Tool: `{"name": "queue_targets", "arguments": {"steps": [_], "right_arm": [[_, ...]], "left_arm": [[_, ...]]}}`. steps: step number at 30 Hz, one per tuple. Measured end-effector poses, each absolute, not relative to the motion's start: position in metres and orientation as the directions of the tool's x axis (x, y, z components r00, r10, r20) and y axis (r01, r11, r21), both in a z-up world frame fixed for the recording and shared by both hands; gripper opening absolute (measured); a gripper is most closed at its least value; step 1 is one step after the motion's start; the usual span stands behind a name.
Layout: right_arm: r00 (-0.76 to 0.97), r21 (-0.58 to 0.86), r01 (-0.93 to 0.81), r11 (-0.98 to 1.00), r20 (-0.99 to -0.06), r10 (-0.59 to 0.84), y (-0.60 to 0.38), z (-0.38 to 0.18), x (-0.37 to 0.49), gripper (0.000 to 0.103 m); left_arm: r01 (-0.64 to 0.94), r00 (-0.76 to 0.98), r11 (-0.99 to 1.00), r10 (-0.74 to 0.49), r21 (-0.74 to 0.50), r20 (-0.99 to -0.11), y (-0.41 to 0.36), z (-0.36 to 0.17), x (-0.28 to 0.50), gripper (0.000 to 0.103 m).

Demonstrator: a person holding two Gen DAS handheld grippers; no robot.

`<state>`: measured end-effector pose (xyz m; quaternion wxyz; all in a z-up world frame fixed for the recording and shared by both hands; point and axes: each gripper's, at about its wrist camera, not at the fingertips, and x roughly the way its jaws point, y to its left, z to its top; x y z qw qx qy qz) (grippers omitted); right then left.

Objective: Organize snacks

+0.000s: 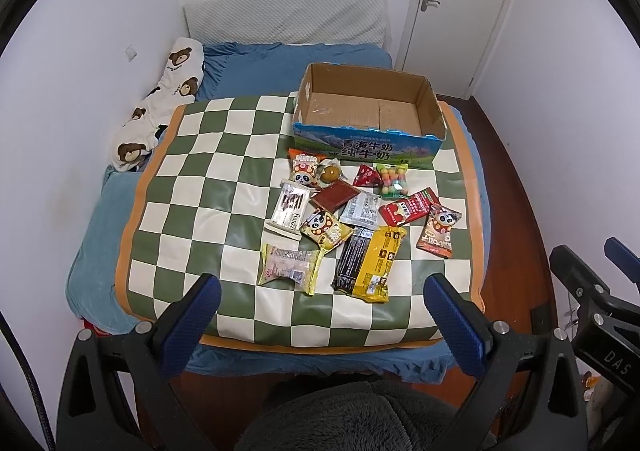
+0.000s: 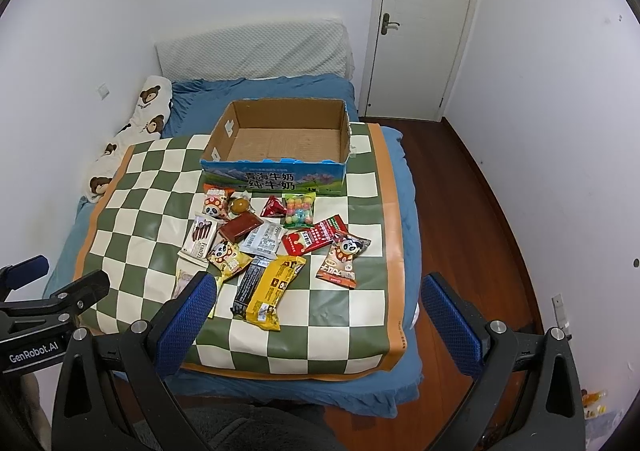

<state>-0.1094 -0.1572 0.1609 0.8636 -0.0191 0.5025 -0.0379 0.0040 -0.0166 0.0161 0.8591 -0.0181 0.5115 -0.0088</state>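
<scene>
Several snack packets lie in a loose pile on a green-and-white checked mat point(image 1: 192, 187) point(image 2: 352, 315) on a bed. Nearest me is a yellow-and-black packet point(image 1: 370, 265) point(image 2: 268, 293), with a pale packet point(image 1: 290, 267) to its left. An open, empty cardboard box point(image 1: 370, 111) point(image 2: 280, 141) with a blue printed front stands just behind the pile. My left gripper point(image 1: 320, 291) is open and empty, held above the mat's near edge. My right gripper point(image 2: 320, 291) is open and empty too, to the right of the left one.
The bed has blue bedding point(image 2: 260, 89), a bear-print pillow point(image 1: 164, 103) along the left wall and a white headboard cushion point(image 1: 288, 17). A white door point(image 2: 424, 23) and wooden floor point(image 2: 472, 211) are to the right.
</scene>
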Motion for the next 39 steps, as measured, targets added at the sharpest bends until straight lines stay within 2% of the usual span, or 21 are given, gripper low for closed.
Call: {"name": "queue_targets", "arguments": {"steps": [17,25,29,33,39], "right_arm": [[0.495,-0.056,0.038,0.998,-0.866,-0.067,-0.146,0.171,-0.102,0.103],[0.469,-0.015,0.057,0.998,-0.882,-0.04,-0.152,0.149,-0.091,0.103],[0.421,0.043,0.093,0.995,-0.907,0.0,-0.16,0.099,-0.073,0.103],[0.322,0.083,0.136,0.987,-0.946,0.035,-0.16,0.024,-0.044,0.103],[0.15,0.093,0.167,0.982,-0.986,0.068,-0.141,-0.106,-0.013,0.103]], "left_arm": [[-0.001,0.484,0.999,-0.036,-0.042,-0.875,-0.012,0.024,0.012,0.103],[-0.022,0.488,0.999,-0.018,-0.033,-0.873,-0.007,0.017,0.024,0.103],[-0.084,0.495,0.996,0.076,0.04,-0.865,0.008,-0.015,0.042,0.103],[-0.125,0.408,0.986,0.155,0.113,-0.9,0.029,-0.072,0.068,0.103],[-0.133,0.231,0.983,0.158,0.13,-0.96,0.06,-0.167,0.095,0.103]]}}
